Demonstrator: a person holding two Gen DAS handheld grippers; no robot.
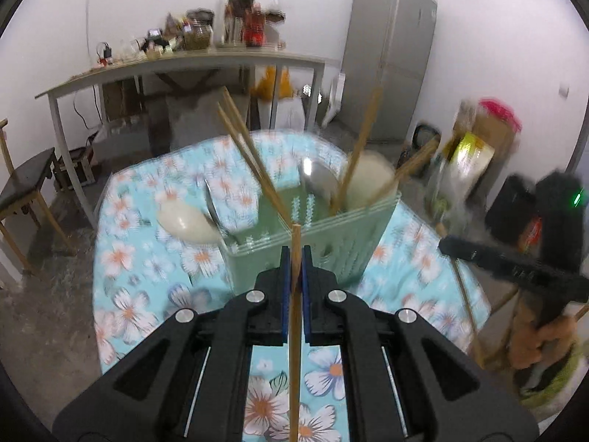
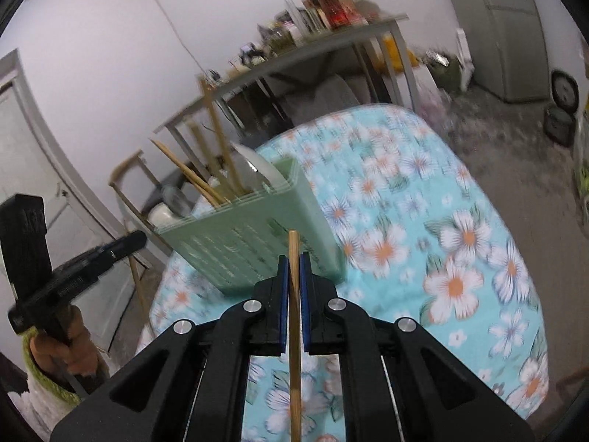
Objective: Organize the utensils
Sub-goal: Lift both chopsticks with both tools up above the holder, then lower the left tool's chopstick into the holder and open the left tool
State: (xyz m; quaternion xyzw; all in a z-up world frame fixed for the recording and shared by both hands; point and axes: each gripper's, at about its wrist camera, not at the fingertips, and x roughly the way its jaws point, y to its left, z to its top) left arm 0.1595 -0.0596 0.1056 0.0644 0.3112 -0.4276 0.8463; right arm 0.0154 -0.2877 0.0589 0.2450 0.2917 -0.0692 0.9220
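Left gripper (image 1: pixel 294 258) clamped on a bamboo chopstick (image 1: pixel 294 313); stick runs upright between the blue pads (image 1: pixel 284 291), tip just above them. Right gripper (image 2: pixel 293 265) likewise clamped on its own chopstick (image 2: pixel 294 331), same upright set. Both hang over a round table with a floral tablecloth (image 2: pixel 423 239).

Just beyond each gripper: pale green slotted utensil basket (image 1: pixel 342 235) standing on the cloth. Several chopsticks (image 1: pixel 246 147) lean out of it at odd angles; a metal spoon (image 1: pixel 318 176) and a white bowl (image 1: pixel 371 176) also sit inside. Another white bowl (image 1: pixel 184 221) with a spoon rests on the cloth beside the basket.

Far: cluttered grey shelf table (image 1: pixel 206 60), grey refrigerator (image 1: pixel 394 55). Motion blur throughout.
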